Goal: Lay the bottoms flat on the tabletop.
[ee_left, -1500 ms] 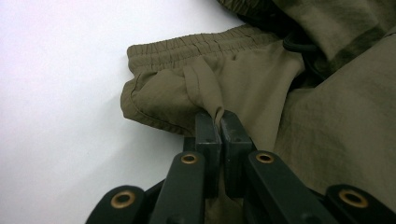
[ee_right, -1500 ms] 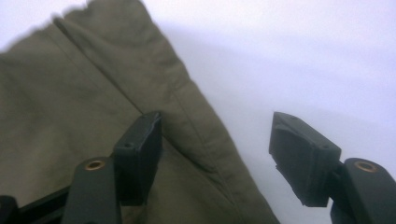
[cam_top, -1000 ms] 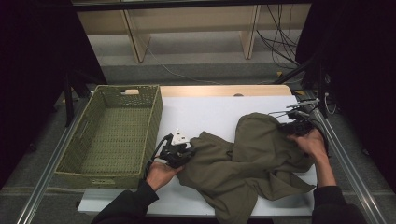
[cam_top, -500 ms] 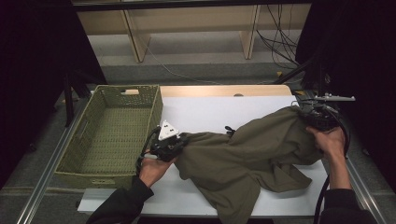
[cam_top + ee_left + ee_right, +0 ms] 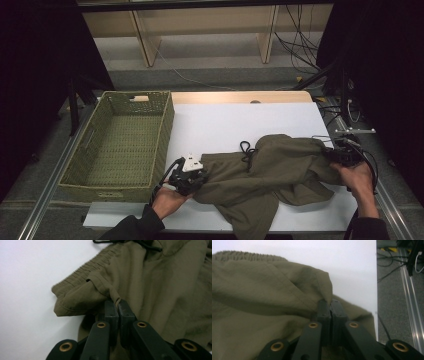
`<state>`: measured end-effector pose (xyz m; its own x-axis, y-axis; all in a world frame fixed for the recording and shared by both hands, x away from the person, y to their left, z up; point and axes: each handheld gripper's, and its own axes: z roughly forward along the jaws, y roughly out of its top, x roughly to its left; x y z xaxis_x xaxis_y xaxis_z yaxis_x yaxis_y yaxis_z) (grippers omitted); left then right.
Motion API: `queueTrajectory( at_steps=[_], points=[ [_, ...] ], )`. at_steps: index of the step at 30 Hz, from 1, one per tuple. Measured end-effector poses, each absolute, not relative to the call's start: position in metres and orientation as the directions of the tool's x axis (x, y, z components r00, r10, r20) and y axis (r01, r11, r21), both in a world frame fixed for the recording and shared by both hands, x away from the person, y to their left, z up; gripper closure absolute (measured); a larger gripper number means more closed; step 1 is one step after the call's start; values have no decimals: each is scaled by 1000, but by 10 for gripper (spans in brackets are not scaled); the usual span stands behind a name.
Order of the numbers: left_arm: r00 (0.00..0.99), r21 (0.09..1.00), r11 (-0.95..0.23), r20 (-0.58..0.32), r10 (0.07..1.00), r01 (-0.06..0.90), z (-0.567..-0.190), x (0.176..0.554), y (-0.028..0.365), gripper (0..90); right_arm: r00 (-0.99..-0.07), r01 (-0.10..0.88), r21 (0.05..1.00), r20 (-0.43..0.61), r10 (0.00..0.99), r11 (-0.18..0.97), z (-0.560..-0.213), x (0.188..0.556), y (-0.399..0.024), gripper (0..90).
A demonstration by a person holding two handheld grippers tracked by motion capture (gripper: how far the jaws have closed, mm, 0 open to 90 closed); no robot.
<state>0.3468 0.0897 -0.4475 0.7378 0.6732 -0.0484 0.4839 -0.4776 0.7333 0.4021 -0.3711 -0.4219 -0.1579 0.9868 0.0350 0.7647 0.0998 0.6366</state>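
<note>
An olive garment [image 5: 270, 175] lies crumpled across the near half of the white bench [image 5: 235, 120], stretched between the two hands, with one fold hanging over the near edge. Its elastic waistband faces the far side, and a black drawstring [image 5: 246, 149] lies looped on the cloth near the middle.

The left gripper [image 5: 192, 176] sits low at the garment's left end, just right of the basket [image 5: 120, 145]. The left hand [image 5: 167, 200] comes in from the bottom edge, forearm angled up and to the right, and holds the gripper nearly level over the bench with its grey plate on top. In the left gripper view its jaws are pressed together on a thin pinch of cloth [image 5: 117, 300] just below the waistband [image 5: 100, 267].

The right gripper [image 5: 336, 155] is at the garment's right end, close to the bench's right edge. The right hand [image 5: 357, 175] reaches forward from the bottom right corner, its wrist near the edge and the gripper pointing left into the cloth, cables trailing off beside it. In the right gripper view its jaws are clamped on a raised fold [image 5: 325, 287] of the garment, with bare bench beyond it and the floor rail [image 5: 410, 305] to the side.

The woven basket stands on the left, touching the bench's left edge.
</note>
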Motion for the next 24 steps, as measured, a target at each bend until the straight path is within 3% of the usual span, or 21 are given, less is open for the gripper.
queueTrajectory(
  at_steps=[20, 24],
  points=[
    [737, 695, -505, -53, 674, 512, -463, 349, 92, 864, -170, 824, 553, 39, 985, 120, -440, 367, -373, 870],
    [738, 693, -506, -54, 673, 513, -463, 348, 91, 860, -164, 815, 568, 41, 986, 111, -436, 367, -376, 785]
  ],
)
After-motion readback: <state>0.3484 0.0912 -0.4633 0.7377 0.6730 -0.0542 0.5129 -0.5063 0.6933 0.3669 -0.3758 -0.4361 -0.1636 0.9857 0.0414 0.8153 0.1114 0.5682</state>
